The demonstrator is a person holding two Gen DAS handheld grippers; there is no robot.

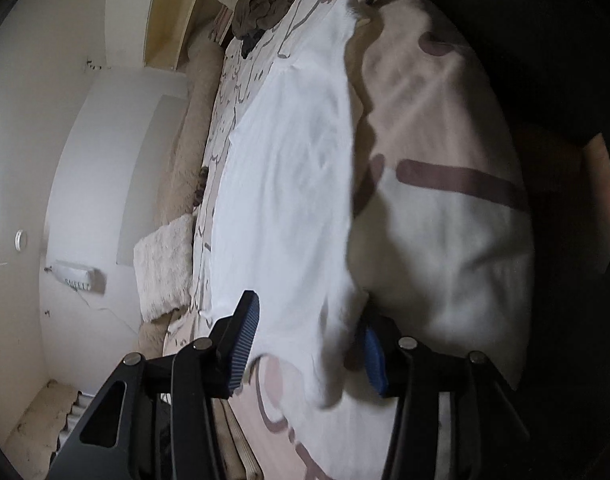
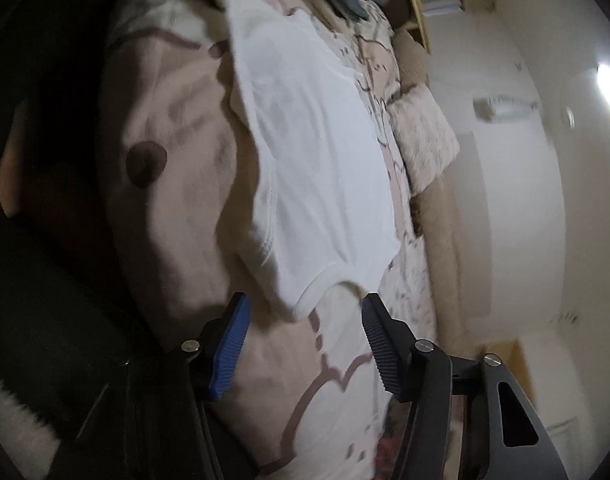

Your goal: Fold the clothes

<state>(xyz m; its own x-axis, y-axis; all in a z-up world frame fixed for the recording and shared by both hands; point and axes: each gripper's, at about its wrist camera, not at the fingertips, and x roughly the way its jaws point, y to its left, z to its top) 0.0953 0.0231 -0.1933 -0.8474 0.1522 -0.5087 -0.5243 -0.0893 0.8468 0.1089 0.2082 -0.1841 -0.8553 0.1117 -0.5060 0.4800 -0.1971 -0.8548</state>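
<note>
The white garment [image 1: 289, 184] lies spread lengthwise on the bed [image 1: 445, 128] so its ends can be reached. The left gripper [image 1: 309, 344] stands partly open astride one end. The right gripper [image 2: 303, 340] stands open, empty, just short of the neckline.

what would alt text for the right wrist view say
A white t-shirt lies spread on a pink patterned bedspread, its near edge between the open fingers of the right gripper. A fluffy cushion sits beyond, by a pale wall.
</note>
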